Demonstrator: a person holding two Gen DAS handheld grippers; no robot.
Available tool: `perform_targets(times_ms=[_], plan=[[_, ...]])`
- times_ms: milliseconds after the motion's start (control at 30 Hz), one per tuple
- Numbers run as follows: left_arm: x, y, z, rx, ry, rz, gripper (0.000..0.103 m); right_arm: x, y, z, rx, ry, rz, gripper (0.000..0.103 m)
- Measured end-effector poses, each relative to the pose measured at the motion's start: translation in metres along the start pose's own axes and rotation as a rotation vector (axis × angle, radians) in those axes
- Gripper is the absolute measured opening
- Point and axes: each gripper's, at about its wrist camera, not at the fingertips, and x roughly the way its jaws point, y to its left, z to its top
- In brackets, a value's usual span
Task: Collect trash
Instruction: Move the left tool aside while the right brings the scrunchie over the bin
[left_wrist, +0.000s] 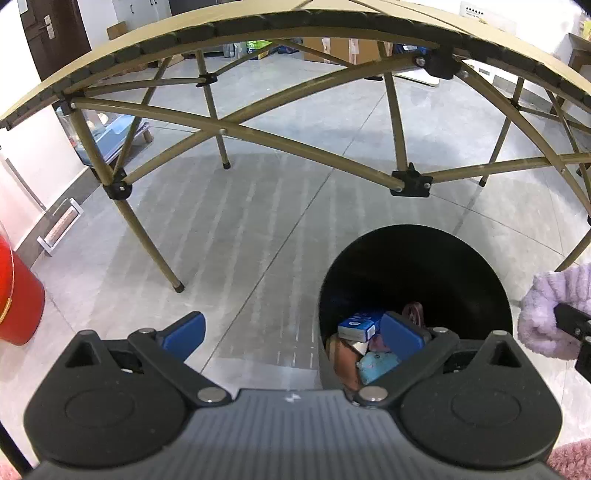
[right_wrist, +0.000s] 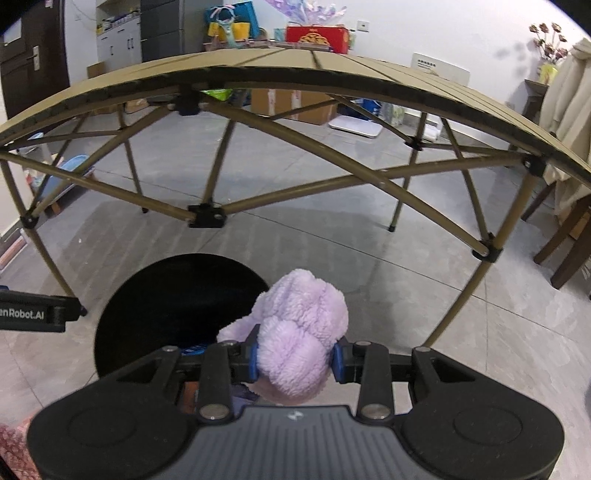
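Right gripper (right_wrist: 295, 360) clamps a fluffy lilac cloth (right_wrist: 295, 332) beside the black bin (right_wrist: 177, 295); left gripper (left_wrist: 293, 332) gapes empty above the bin's rim

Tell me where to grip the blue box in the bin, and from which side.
Grip the blue box across its two broad faces, coming straight down through the bin's open top. It lies flat on top of the other trash, near the wall, so only a top approach looks clear. The open left gripper is already above it.
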Motion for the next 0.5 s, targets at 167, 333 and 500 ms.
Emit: perform_targets(times_ms=[167,333,500], plan=[[-0.002,0.011,-0.001,-0.011,-0.002,0.017,0.103,0.002,0.016,0.004,-0.020,-0.002,0.022,0.034],[-0.003,0.022,-0.001,-0.023,-0.004,0.039,0.103,0.007,0.035,0.008,-0.039,0.007,0.042,0.034],[-0.003,0.035,-0.003,-0.049,-0.006,0.062,0.103,0.015,0.053,0.011,-0.055,0.025,0.058,0.034]])
